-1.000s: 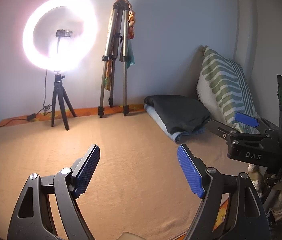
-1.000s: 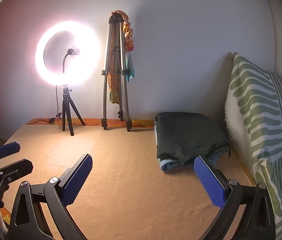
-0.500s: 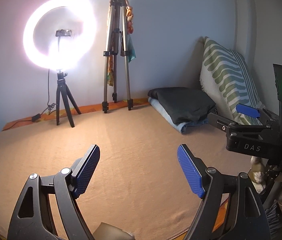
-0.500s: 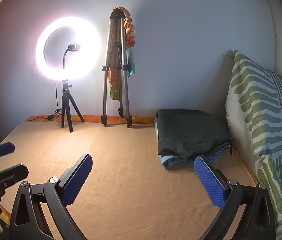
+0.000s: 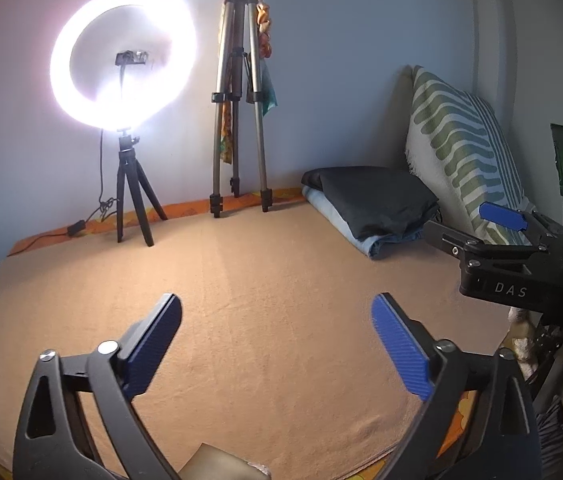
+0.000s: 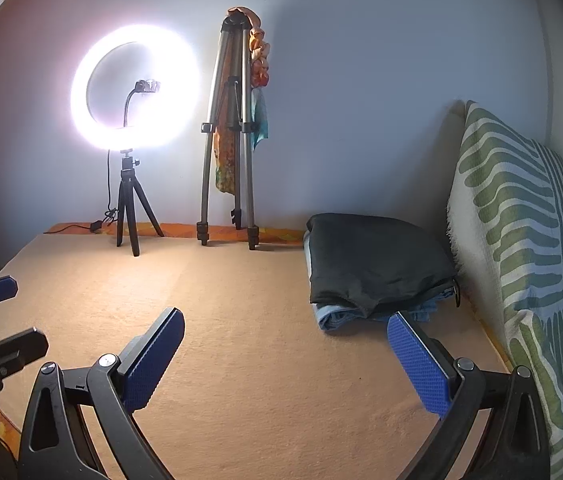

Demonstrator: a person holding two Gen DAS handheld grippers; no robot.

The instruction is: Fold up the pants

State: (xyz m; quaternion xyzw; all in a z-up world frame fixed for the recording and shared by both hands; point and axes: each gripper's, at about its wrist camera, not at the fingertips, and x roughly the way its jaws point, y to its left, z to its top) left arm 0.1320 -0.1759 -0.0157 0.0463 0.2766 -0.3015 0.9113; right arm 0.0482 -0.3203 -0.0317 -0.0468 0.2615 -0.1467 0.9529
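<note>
A folded stack of pants, dark on top (image 5: 377,196) and light blue denim beneath (image 5: 345,228), lies at the far right of the tan bed surface (image 5: 261,280); it also shows in the right wrist view (image 6: 373,260). My left gripper (image 5: 277,344) is open and empty above the tan surface, well short of the stack. My right gripper (image 6: 285,356) is open and empty, its right fingertip (image 6: 413,356) in front of the stack's near edge. The right gripper also shows at the right of the left wrist view (image 5: 497,236).
A lit ring light on a small black tripod (image 5: 125,60) and a tall silver tripod with cloth on it (image 5: 237,120) stand at the back wall. A green-striped pillow (image 6: 521,220) leans at the right. A cable (image 5: 77,228) lies at back left.
Both views have shifted slightly: the stack and tripods sit a little lower and nearer in frame. Both grippers stay open and empty.
</note>
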